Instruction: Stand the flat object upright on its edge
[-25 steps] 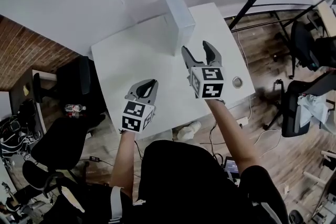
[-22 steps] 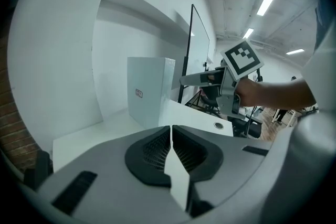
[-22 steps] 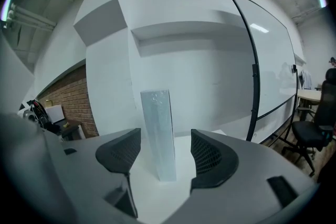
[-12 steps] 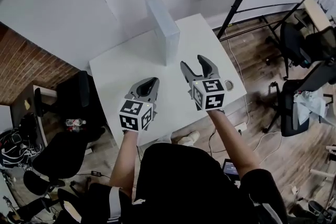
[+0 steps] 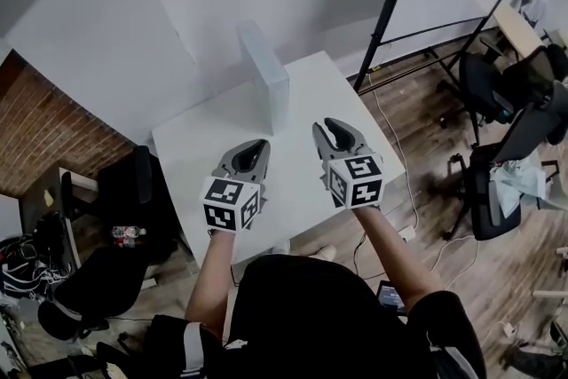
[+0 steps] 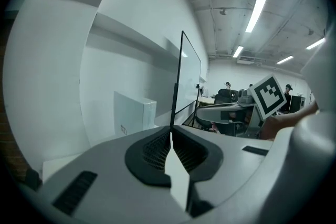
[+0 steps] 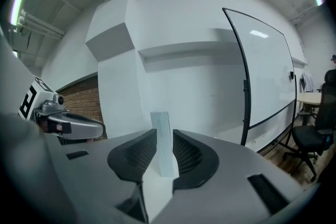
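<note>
Hovering nearest the person, the left gripper has its jaws closed on nothing. At its 3 o'clock, the right gripper shows a narrow gap; its jaws have just been closing, with nothing between them. Beyond both, on the far part of the white surface, the flat object stands upright on its edge, touched by neither. In the head view it lies at 12 o'clock from the left jaws and 10 o'clock from the right. Its long axis runs 11 to 5 o'clock, and the left gripper looks slightly nearer. A second ago the right jaws stood wide just beside it; now both grippers sit back, well apart from it.
</note>
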`<state>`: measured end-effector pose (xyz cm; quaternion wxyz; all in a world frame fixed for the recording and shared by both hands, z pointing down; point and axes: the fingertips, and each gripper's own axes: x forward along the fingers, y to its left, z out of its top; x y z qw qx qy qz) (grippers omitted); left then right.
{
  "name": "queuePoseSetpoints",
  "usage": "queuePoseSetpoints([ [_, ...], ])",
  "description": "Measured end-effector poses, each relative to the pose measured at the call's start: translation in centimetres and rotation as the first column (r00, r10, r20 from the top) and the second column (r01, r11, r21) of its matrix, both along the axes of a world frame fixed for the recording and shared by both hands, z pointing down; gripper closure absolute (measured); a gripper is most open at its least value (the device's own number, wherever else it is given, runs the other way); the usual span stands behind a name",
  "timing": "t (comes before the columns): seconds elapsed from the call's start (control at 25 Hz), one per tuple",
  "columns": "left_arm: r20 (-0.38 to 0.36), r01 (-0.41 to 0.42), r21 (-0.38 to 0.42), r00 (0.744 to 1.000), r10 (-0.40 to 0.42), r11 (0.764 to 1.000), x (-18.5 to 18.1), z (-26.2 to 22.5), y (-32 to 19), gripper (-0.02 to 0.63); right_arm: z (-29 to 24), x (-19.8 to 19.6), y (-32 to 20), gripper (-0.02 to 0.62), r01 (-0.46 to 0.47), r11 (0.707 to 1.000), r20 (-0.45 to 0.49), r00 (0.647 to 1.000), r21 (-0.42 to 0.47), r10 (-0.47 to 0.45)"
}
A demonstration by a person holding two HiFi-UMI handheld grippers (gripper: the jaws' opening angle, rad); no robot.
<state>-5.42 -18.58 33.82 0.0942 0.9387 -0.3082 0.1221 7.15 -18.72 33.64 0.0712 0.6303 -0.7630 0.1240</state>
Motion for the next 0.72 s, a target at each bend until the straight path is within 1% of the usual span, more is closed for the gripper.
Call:
queuePoseSetpoints([
  [0.24,-0.027,0.044,0.020,0.999,-0.043,0.999,-0.2,-2.0,0.3,0.583,-3.3,0.4,1.4,0.530,0.022,0.997,0.005,1.000,0.078,-0.022],
  [0.52,-0.035,0.051,0.079,0.998,-0.048,0.996,-0.1,-4.5,0.2,0.583,-5.1,-0.1,1.6,0.549,0.042,0.994,0.012,0.999,0.101,-0.043],
  [0.72,-0.023,0.050,0.136,0.999,-0.048,0.989,0.0,-6.2,0.0,0.583,-6.2,-0.3,1.8,0.552,0.051,0.991,-0.001,0.999,0.124,-0.051],
])
